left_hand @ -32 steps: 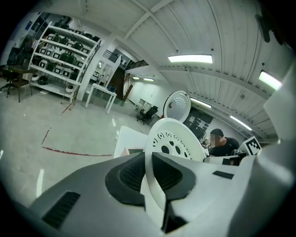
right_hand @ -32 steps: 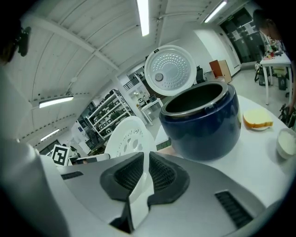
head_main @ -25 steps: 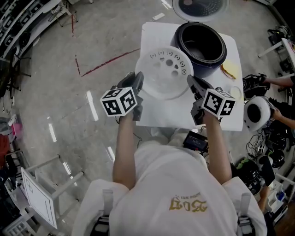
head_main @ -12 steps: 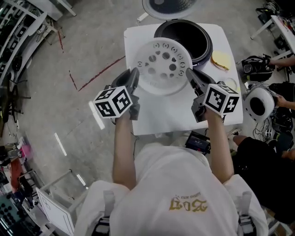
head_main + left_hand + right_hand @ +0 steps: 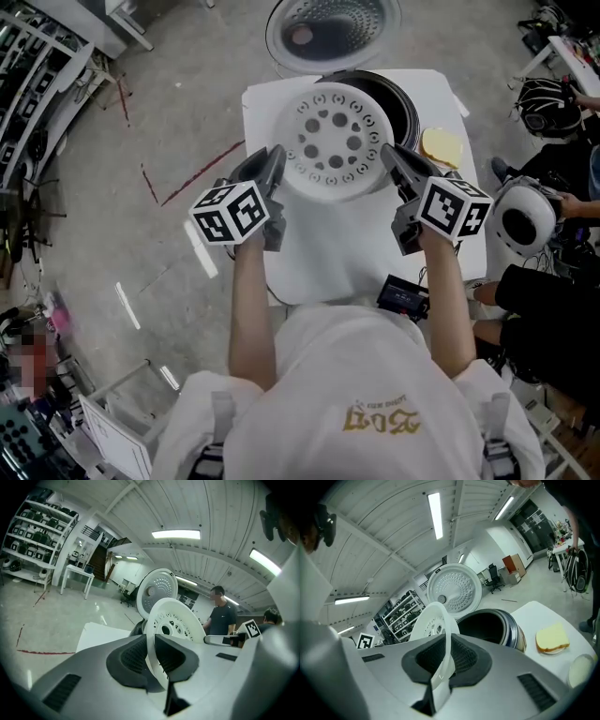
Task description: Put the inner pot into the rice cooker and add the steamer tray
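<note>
The white perforated steamer tray [image 5: 333,141] hangs level between my two grippers, over the near part of the black rice cooker [image 5: 405,94]. My left gripper [image 5: 275,157] is shut on the tray's left rim, and my right gripper [image 5: 389,156] is shut on its right rim. In the left gripper view the tray [image 5: 176,623] stands edge-on between the pads [image 5: 133,656]. The right gripper view shows the tray [image 5: 433,620] clamped the same way, with the cooker's dark opening [image 5: 492,625] just beyond. The cooker's lid [image 5: 328,33] stands open at the far side. What lies inside the cooker is hidden.
The cooker stands on a white table [image 5: 319,253]. A yellow sponge-like piece on a small dish [image 5: 441,145] lies to the cooker's right. A black device [image 5: 403,295] sits at the table's near edge. A person with a white round object [image 5: 525,220] stands at the right.
Both grippers have carried the steamer tray away from me and slightly up; it now overlaps the cooker's opening instead of hanging in front of it.
</note>
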`<action>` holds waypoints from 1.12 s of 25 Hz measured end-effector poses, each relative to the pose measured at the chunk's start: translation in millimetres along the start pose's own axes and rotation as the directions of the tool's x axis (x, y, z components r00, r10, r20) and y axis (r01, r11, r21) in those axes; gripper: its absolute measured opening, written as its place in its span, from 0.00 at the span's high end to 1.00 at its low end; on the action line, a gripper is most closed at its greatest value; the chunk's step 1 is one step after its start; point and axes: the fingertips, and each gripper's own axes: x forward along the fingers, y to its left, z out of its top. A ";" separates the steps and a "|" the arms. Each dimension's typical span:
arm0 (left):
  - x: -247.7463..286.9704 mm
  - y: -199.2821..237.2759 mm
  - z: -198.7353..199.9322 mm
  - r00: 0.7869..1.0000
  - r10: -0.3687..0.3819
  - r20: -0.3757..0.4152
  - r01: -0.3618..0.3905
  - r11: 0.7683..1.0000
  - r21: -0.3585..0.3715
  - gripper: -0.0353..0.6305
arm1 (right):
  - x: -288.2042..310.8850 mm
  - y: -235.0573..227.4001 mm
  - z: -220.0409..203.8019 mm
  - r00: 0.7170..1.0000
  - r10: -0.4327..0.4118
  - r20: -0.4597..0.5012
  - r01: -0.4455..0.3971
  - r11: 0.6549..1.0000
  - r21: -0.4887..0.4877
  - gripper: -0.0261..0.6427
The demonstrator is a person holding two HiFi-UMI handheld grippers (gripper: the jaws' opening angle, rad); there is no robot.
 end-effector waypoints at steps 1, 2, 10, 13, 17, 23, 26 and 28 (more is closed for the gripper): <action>5.8 -1.5 2.7 1.000 -0.002 -0.004 0.002 1.000 -0.003 0.85 | 1.9 -3.7 5.9 1.000 0.001 -0.001 -0.001 1.000 -0.001 0.89; 11.5 -3.2 5.7 1.000 -0.004 -0.007 0.004 1.000 -0.005 0.84 | 3.6 -7.2 12.0 1.000 0.002 -0.002 -0.002 1.000 -0.004 0.89; 57.6 -16.8 19.9 0.999 -0.017 -0.031 0.016 0.999 -0.028 0.82 | 14.6 -38.3 53.4 1.000 0.020 0.000 -0.020 1.000 0.003 0.89; 65.2 -16.0 12.6 1.000 -0.015 -0.027 0.014 0.999 -0.037 0.82 | 17.7 -49.4 51.2 1.000 0.032 0.001 -0.032 0.999 0.019 0.89; 72.2 -15.6 3.2 1.000 0.006 -0.030 -0.008 0.999 -0.041 0.83 | 21.7 -63.8 46.4 0.999 0.039 -0.014 -0.039 0.999 0.021 0.89; 83.8 -15.5 -3.9 0.996 0.057 -0.063 -0.057 0.998 0.003 0.82 | 31.8 -82.4 43.9 0.998 0.023 -0.051 -0.023 1.000 0.009 0.89; 85.8 -14.6 -7.3 0.994 0.076 -0.077 -0.073 0.997 0.037 0.82 | 36.7 -87.9 40.4 0.998 -0.027 -0.064 0.021 0.996 -0.089 0.88; 85.7 -14.0 -8.7 0.992 0.094 -0.082 -0.088 0.993 0.072 0.81 | 38.7 -90.4 37.2 0.995 -0.066 -0.071 0.054 0.986 -0.159 0.87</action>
